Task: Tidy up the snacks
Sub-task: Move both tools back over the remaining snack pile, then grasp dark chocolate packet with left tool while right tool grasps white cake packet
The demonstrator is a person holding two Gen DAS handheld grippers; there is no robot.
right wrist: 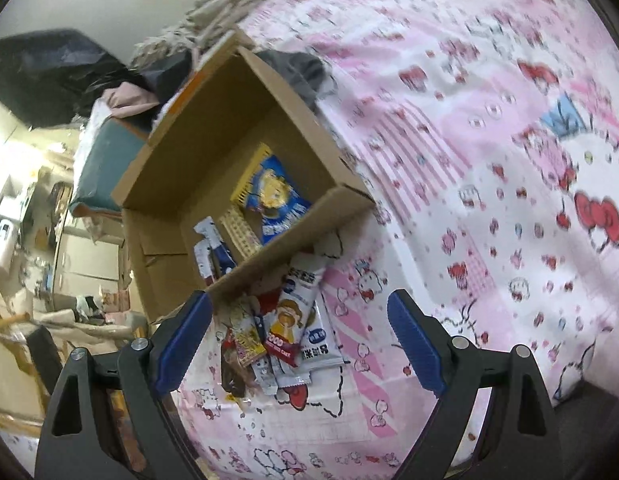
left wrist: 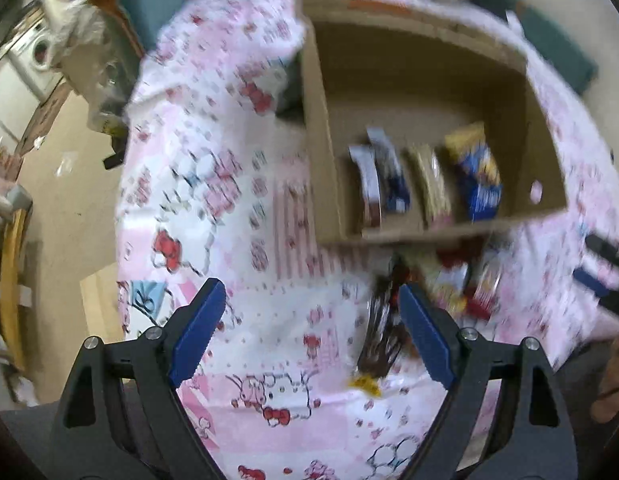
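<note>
A: Where are the loose snack packets (right wrist: 281, 332)?

B: Heaped on the bedsheet (right wrist: 489, 208) against the cardboard box (right wrist: 157, 200). Both tongs, left (left wrist: 309, 320) and right (right wrist: 299, 340), are spread, empty.

A: Handling?

B: Probably light, slick, crinkly; pinch one flat across its middle.

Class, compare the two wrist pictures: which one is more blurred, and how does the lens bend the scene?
Left wrist view: heavy motion smear over the cardboard box and snack packets; only the left gripper is crisp. Right wrist view: sharper, the loose snack pile partly readable. Both: fisheye curves the pink sheet, dark corners.
</note>
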